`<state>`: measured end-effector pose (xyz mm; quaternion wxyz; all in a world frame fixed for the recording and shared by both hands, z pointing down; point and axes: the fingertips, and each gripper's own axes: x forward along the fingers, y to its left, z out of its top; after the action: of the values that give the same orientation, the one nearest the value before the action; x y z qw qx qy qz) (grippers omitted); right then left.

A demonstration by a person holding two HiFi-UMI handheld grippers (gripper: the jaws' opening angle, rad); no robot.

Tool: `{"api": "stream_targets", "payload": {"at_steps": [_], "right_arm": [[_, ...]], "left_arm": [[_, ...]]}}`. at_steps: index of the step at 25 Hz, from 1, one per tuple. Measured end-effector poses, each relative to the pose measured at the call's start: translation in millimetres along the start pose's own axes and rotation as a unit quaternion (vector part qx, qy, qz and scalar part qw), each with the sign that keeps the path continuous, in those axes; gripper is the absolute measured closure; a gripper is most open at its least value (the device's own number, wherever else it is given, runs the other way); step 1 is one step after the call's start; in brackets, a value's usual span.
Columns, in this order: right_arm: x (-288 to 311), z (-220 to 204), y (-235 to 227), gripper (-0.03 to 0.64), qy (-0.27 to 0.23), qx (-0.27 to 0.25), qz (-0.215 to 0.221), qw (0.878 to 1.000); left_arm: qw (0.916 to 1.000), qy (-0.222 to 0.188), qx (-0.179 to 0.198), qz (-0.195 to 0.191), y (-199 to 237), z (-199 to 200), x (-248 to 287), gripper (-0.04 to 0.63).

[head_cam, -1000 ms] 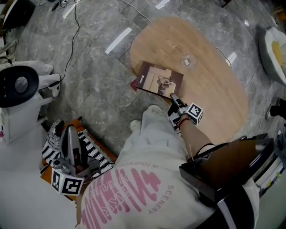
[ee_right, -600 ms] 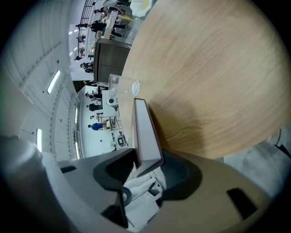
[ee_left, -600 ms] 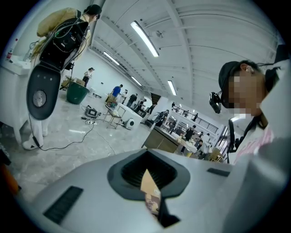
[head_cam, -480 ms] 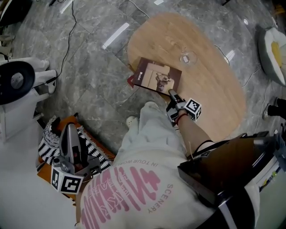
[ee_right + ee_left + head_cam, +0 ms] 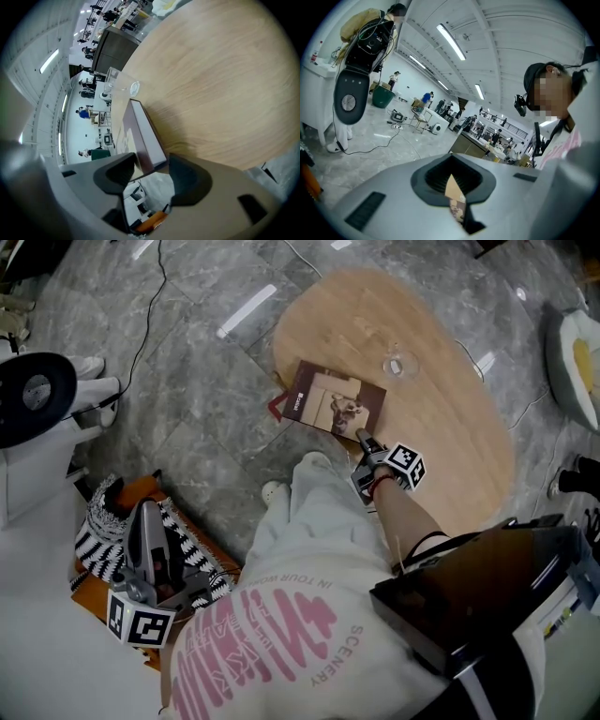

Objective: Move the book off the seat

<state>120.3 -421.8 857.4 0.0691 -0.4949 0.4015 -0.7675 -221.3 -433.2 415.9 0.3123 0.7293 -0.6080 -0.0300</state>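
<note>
The right gripper's (image 5: pixel 151 174) jaws are opening around the near corner of the book (image 5: pixel 333 407), which is lying flat on the wooden table (image 5: pixel 441 409) with one end jutting over the edge, so I'd say it's being let go and the move is nearly finished.

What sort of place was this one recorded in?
Probably a large open lab or workshop hall: strip lights on a high ceiling, workbenches with people around them, and cables across the polished stone floor.
</note>
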Motion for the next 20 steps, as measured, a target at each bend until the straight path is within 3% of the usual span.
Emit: {"api": "stream_targets", "payload": {"at_steps": [4, 9, 14, 20], "right_arm": [[1, 1, -7, 0.394, 0.008, -0.020, -0.052, 0.998], [2, 2, -12, 0.394, 0.025, -0.038, -0.075, 0.996], [2, 8, -17, 0.393, 0.056, -0.120, -0.129, 0.983], [-5, 10, -25, 0.379, 0.048, -0.135, -0.172, 0.975]], "left_arm": [[0.9999, -0.002, -0.009, 0.009, 4, 0, 0, 0.588], [0.9997, -0.011, -0.011, 0.019, 4, -1, -8, 0.588], [0.9995, -0.014, -0.007, 0.026, -2, 0, -13, 0.588], [0.9993, -0.022, -0.009, 0.028, 0, 1, -23, 0.588]]}}
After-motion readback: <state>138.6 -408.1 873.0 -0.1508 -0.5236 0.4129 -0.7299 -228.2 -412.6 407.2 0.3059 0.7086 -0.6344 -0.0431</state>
